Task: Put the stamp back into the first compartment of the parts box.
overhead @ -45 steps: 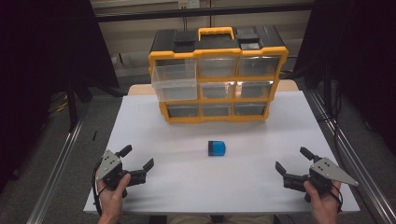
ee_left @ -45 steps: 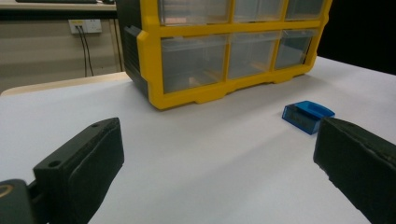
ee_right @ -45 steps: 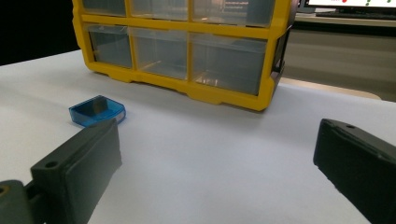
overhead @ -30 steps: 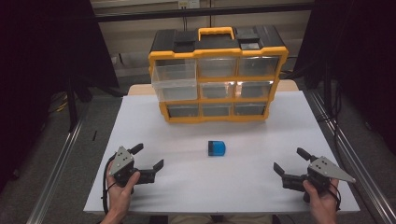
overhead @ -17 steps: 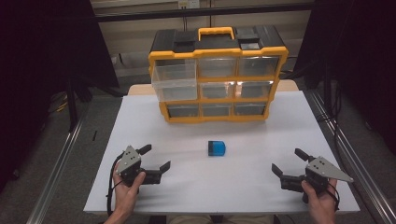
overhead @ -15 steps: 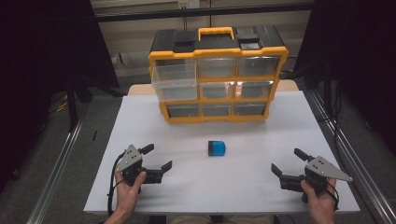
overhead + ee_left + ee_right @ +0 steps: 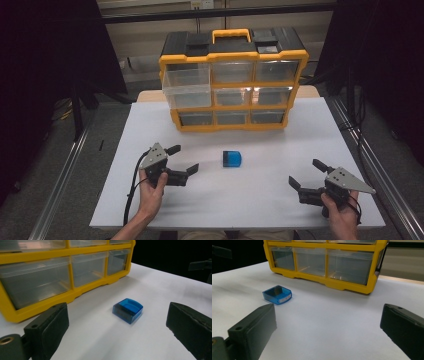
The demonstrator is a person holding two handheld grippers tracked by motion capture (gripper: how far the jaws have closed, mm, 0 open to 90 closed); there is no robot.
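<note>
A small blue translucent box [image 7: 232, 158] [image 7: 128, 310] [image 7: 277, 294] lies on the white table [image 7: 260, 205], in front of a yellow and black drawer organizer [image 7: 232, 82]. My left gripper [image 7: 184, 159] is held in a hand just left of the box and points at it. It is open; its jaws have just been closing slightly, with nothing between them. In the left gripper view the box lies on the table ahead of the jaws, apart from both pads. My right gripper [image 7: 305, 172] is open and empty near the table's front right corner.
The organizer has clear drawers; its top left drawer [image 7: 187, 86] sticks out a little. Its yellow base [image 7: 329, 282] stands at the table's far side. A cable [image 7: 134, 185] trails from the left gripper over the front edge. Metal rails run along both sides of the table.
The left hand has carried its gripper to the right, from the table's front left toward the blue box. The right gripper has stayed where it was. The box has not moved.
</note>
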